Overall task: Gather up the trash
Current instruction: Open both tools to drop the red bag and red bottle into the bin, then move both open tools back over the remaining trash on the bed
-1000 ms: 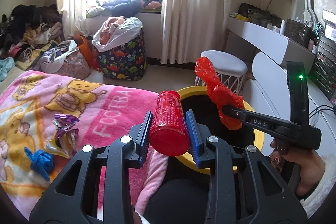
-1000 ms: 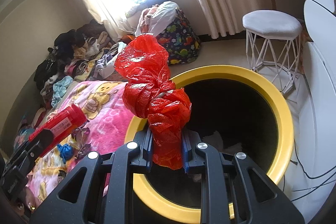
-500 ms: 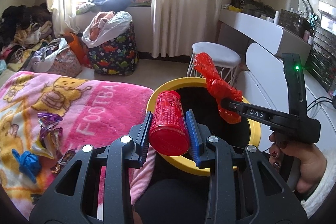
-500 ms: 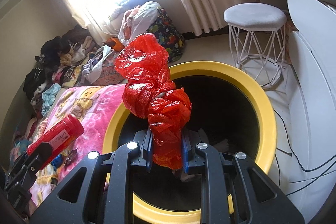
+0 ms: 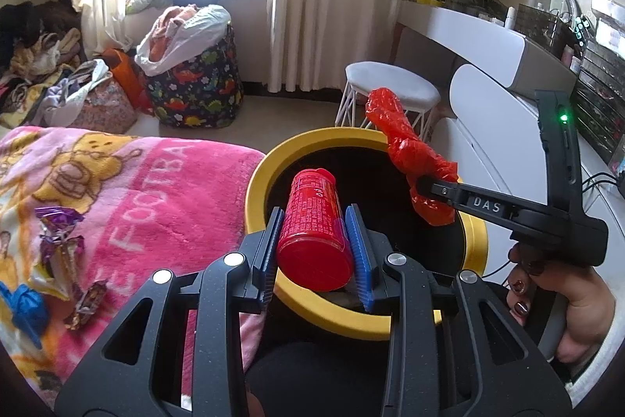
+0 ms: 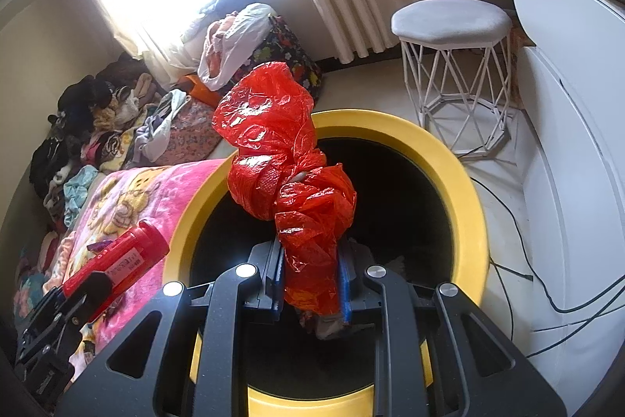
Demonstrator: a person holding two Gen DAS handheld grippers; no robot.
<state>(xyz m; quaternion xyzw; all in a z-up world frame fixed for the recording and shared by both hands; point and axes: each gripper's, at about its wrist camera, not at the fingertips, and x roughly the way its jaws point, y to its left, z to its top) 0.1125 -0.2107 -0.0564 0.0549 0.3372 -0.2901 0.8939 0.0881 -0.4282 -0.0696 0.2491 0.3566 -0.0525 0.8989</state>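
Clamping a red bottle (image 5: 314, 233) between its blue-padded fingers (image 5: 358, 253), the left gripper (image 5: 314, 221) holds it above the near rim of a yellow-rimmed bin (image 5: 474, 233). The bottle's long axis runs away from the camera along the fingers: its flat base faces near, its cap end points far and slightly right, out over the dark opening of the bin. The fingers are narrowed onto the bottle's sides, pressing it.

To the right, the right gripper (image 6: 310, 284) pinches a crumpled red plastic bag (image 6: 289, 182) near its lower end; the fingers are almost closed on the thin plastic. The bag stands up from the grip as a twisted roll, its long axis rising and leaning far-left, its loose top above the far-left rim of the bin. In the left wrist view a hand (image 5: 554, 299) grips that tool's handle at the right edge.

On the left lies a pink blanket (image 5: 156, 182) on the bed, carrying purple candy wrappers (image 5: 58, 237) and a blue scrap (image 5: 23, 303). A white stool (image 6: 455, 22) stands on the floor beyond the bin.
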